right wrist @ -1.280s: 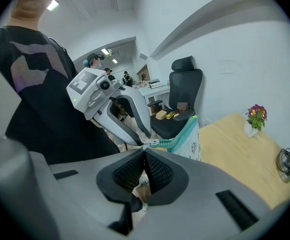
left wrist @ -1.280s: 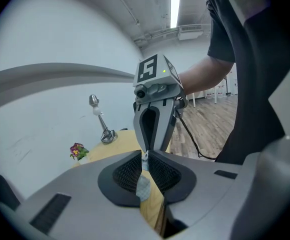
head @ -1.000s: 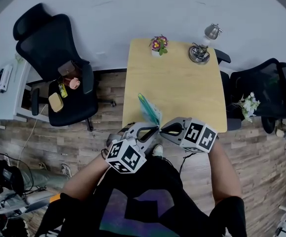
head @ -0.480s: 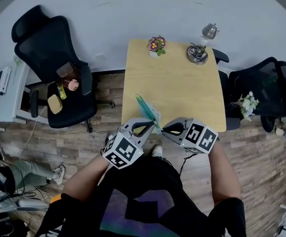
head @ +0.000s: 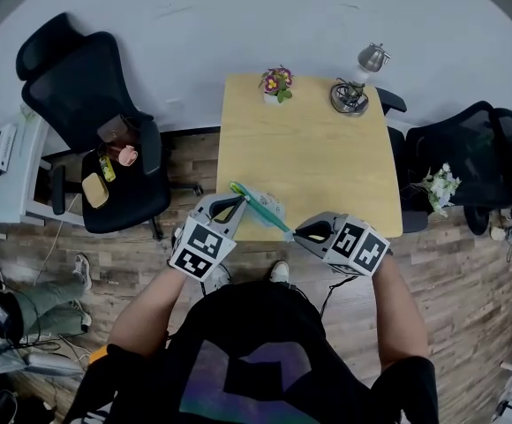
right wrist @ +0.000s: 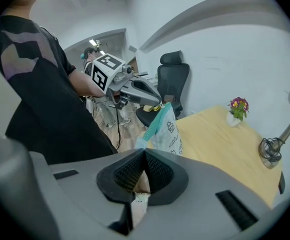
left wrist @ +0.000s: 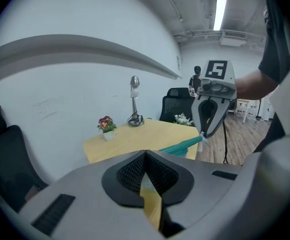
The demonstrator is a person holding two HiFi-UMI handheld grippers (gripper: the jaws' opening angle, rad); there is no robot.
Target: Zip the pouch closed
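A white printed pouch [head: 270, 207] with a teal zip edge [head: 260, 210] hangs stretched between both grippers over the near edge of the wooden table [head: 327, 157]. My left gripper [head: 232, 203] is shut on the zip at its far-left end; what sits between its pads is hidden. My right gripper [head: 296, 233] is shut on the pouch's near-right end. In the left gripper view the teal edge [left wrist: 180, 145] runs from my left gripper [left wrist: 146, 154] to the right gripper [left wrist: 205, 134]. In the right gripper view the pouch [right wrist: 166, 130] hangs between my right gripper [right wrist: 144, 153] and the left gripper [right wrist: 157, 104].
A small flower pot [head: 276, 82] and a metal lamp [head: 353, 91] stand at the table's far edge. A black chair [head: 88, 122] with small items on its seat stands to the left, and another chair [head: 468, 157] to the right. A person's legs [head: 26, 299] show at lower left.
My left gripper has moved left and away along the zip edge, so the pouch is now stretched out between the grippers. The right gripper has stayed near the table's front edge.
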